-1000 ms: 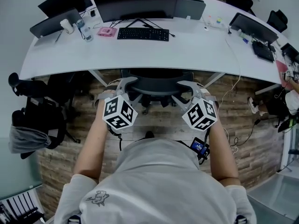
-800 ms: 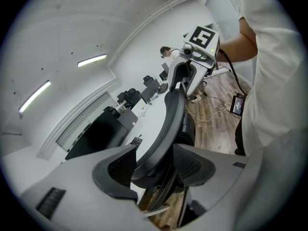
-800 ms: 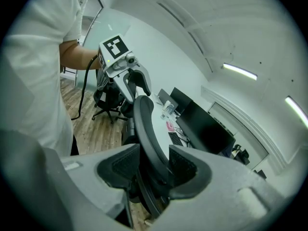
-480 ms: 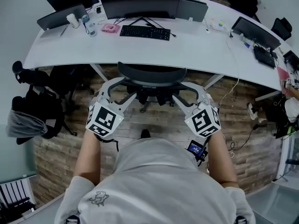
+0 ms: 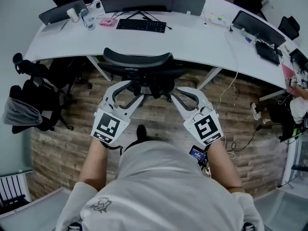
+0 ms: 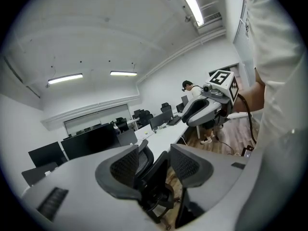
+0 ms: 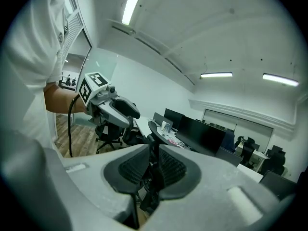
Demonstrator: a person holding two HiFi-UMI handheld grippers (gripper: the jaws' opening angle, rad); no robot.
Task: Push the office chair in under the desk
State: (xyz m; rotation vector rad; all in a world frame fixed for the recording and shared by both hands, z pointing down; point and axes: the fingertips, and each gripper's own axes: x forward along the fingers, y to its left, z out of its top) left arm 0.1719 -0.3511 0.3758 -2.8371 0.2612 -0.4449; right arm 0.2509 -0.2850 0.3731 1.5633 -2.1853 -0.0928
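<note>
Left gripper (image 5: 134, 90) wide, closing, empty; right gripper (image 5: 175, 94) nearly together, closing, empty. Office chair (image 5: 138, 61) just ahead (partly under desk (image 5: 202, 42)): push evenly with both, straight.

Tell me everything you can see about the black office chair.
The office chair is black, with a curved backrest top and a dark frame and base below, plastic by the look. It stands upright on the wood-look floor, facing the white desk, its front hidden under the desk edge. Nothing visibly grips it.
</note>
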